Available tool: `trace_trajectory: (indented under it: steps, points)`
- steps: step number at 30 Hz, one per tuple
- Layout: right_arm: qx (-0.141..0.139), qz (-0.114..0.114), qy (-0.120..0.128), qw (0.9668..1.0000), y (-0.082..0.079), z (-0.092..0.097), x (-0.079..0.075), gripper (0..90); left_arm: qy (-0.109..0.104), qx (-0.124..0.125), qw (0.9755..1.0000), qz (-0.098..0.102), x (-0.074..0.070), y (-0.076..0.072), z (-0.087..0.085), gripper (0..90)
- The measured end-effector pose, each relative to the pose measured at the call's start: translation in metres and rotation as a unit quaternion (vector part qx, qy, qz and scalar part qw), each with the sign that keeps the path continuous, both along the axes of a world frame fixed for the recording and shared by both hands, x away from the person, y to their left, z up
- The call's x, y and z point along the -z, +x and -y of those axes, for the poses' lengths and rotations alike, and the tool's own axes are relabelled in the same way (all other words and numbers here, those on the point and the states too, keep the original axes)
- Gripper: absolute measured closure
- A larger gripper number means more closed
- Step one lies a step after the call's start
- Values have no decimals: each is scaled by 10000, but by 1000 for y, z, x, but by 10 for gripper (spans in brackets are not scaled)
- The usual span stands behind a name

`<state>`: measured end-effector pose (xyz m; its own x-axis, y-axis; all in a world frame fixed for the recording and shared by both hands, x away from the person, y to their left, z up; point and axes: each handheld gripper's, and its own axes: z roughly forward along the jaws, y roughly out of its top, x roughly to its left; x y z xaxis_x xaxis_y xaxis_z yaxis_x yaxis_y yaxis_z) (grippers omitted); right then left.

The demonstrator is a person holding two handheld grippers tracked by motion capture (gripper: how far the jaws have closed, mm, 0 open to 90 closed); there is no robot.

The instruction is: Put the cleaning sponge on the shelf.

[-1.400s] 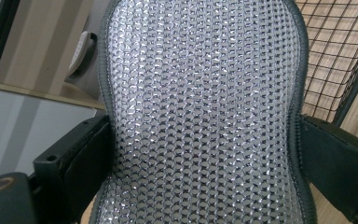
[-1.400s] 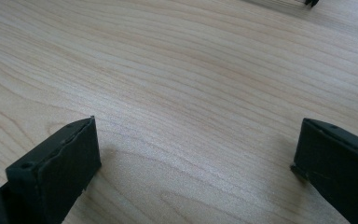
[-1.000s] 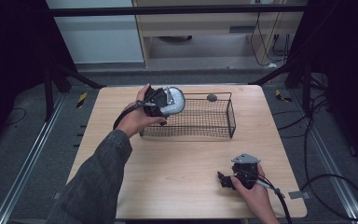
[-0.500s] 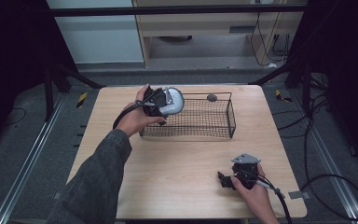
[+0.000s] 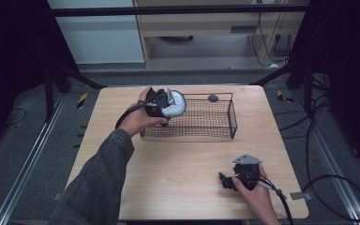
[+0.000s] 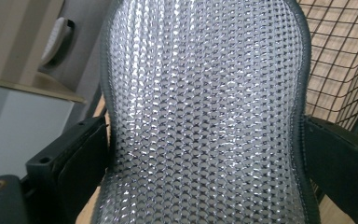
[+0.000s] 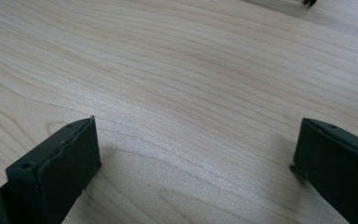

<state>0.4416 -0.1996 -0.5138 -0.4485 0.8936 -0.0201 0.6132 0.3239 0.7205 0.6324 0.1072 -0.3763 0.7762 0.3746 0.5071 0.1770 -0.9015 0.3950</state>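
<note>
A pale wooden table (image 5: 183,159) stands on a dark grey floor, with black frame posts at both sides and a light cabinet beyond the far edge. On the far half of the table sits a black wire basket (image 5: 215,126), long side facing the person.

The left gripper (image 5: 161,104) is held up at the basket's left end, over its near-left corner. Its 2 jaws are clamped on a silvery mesh pad (image 5: 176,104), a rounded piece with a dark stitched border. In the high view the pad sticks out past the jaws toward the basket, above the basket's left rim. In the left gripper view the pad (image 6: 205,116) runs up between the 2 black jaws and covers most of what lies ahead, its shiny woven face turned to the camera; the basket's wire grid (image 6: 340,60) shows to the right of it. Whether the pad touches the basket rim I cannot tell.

A small dark round object (image 5: 213,98) lies just beyond the basket's far rim, ahead and to the right of the left gripper; too small to identify.

The right gripper (image 5: 228,180) rests low at the near-right part of the table, well apart from the basket, held in the person's right hand (image 5: 258,197). Its jaws stand wide apart with bare wood (image 7: 196,116) between them, gripping nothing.
</note>
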Motion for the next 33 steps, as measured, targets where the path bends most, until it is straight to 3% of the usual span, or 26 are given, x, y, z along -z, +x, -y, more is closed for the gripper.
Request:
trace_trajectory:
  steps: [3, 33]
  points:
    - [34, -10, 50, 10000, 0, -1, 0, 7, -90, -11, 10000, 8, 0, 1, 0, 31]
    - [32, -9, 44, 10000, 0, 0, 0, 7, -254, 93, 9996, -46, -5, -12, 3, 47]
